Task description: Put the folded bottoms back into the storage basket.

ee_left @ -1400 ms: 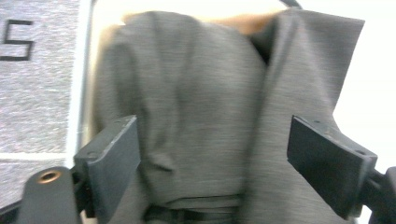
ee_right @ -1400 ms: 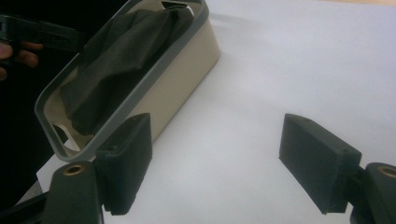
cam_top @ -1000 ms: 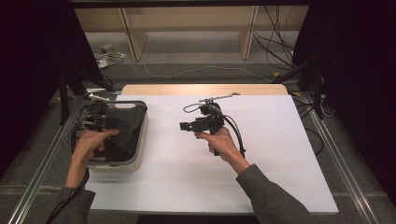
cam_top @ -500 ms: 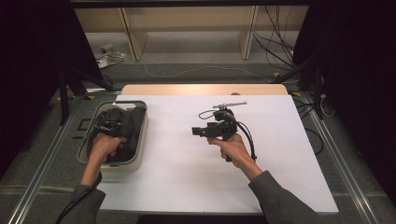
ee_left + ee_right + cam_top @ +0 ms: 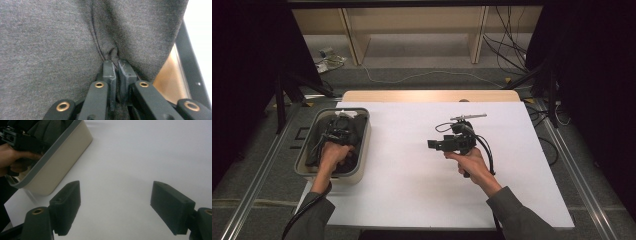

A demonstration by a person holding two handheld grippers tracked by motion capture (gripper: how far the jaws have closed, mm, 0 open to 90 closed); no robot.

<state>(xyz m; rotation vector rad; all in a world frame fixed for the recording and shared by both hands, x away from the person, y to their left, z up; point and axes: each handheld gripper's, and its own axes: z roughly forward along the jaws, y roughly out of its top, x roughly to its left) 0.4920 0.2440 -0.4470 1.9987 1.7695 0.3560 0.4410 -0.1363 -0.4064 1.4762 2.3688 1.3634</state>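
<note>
A beige bin [image 5: 362, 150] with a grey rim stands at the table's left edge and holds dark grey cloth [image 5: 353, 131]. My left gripper [image 5: 337, 135] reaches down into the bin. In the left gripper view its jaws [image 5: 117, 63] are shut on a pinched fold of the grey cloth [image 5: 50, 37]. My right gripper [image 5: 433, 145] hovers over the middle of the white table, pointing left toward the bin. It stands open [image 5: 116, 192] with nothing between its pads, and the bin [image 5: 57, 162] lies ahead of it at upper left.
The white tabletop [image 5: 412, 190] has a wooden strip [image 5: 427, 96] along its far edge. Metal rails run along both sides of the table. Cables and a shelf frame lie on the floor beyond. A cable trails from the right gripper.
The left hand has sunk deeper into the bin, onto the cloth. The right hand has drifted to the right and slightly nearer, its jaws unchanged.
</note>
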